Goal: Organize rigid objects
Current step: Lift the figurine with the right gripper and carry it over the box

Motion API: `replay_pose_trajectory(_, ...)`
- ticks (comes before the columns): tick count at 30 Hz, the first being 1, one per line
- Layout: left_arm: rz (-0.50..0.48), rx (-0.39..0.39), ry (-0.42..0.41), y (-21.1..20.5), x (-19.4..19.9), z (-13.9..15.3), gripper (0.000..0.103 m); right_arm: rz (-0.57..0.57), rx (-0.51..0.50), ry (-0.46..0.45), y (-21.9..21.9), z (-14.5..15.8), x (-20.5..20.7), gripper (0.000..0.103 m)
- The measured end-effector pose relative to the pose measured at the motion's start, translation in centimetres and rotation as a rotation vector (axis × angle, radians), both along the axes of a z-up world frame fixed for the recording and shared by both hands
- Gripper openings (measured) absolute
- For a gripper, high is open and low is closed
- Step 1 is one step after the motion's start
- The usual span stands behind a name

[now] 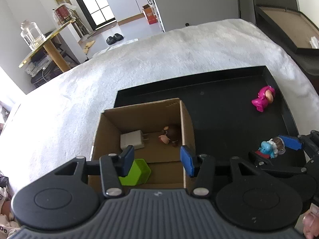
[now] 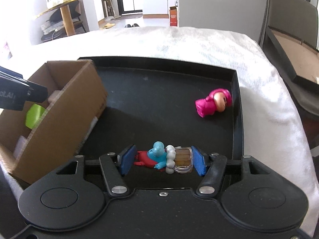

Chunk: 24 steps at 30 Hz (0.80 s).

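With my left gripper (image 1: 157,160) hanging spread and empty over the cardboard box (image 1: 187,127), I am pinching the blue figurine (image 2: 162,157) endwise in my right gripper (image 2: 162,162) just right of that box, keeping it level – three items boxed, one pink figurine (image 2: 212,103) waiting far right.

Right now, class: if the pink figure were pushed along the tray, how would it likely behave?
The pink figure looks like hard moulded plastic, so probably stiff and light. It lies on its side with a rounded head, so it may pivot or roll. The tray's wall beside it would likely stop it.
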State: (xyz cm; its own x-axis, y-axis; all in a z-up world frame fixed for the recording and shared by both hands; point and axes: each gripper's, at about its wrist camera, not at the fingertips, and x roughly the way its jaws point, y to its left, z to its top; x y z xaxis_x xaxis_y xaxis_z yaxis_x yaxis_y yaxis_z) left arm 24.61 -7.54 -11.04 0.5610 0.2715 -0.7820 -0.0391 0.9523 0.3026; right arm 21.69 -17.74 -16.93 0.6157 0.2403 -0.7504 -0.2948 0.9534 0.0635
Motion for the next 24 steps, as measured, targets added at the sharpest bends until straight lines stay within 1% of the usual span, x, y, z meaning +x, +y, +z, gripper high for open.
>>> replay_pose_trajectory(7,0.034,-0.025,-0.010,2.2,-0.8,0.9,0.052,0.022,-0.008,-0.054,1.5,3.1,0.0,0.059)
replay_pose_trajectory(11,0.065,-0.045,-0.019,3.9,-1.1,1.3,0.052,0.032,-0.012,-0.077,2.4,4.4,0.0,0.059)
replay_pose_trajectory(19,0.125,-0.078,-0.038,7.0,-1.8,1.6,0.052,0.069,-0.031,-0.102,4.5,5.9,0.2,0.059)
replay_pose_trajectory(22,0.152,-0.093,-0.039,8.1,-2.0,1.4,0.052,0.087,-0.042,-0.105,5.4,6.2,0.1,0.059)
replay_pose_trajectory(24,0.166,-0.102,-0.034,8.9,-2.0,1.1,0.052,0.095,-0.031,-0.098,6.0,6.5,0.1,0.059)
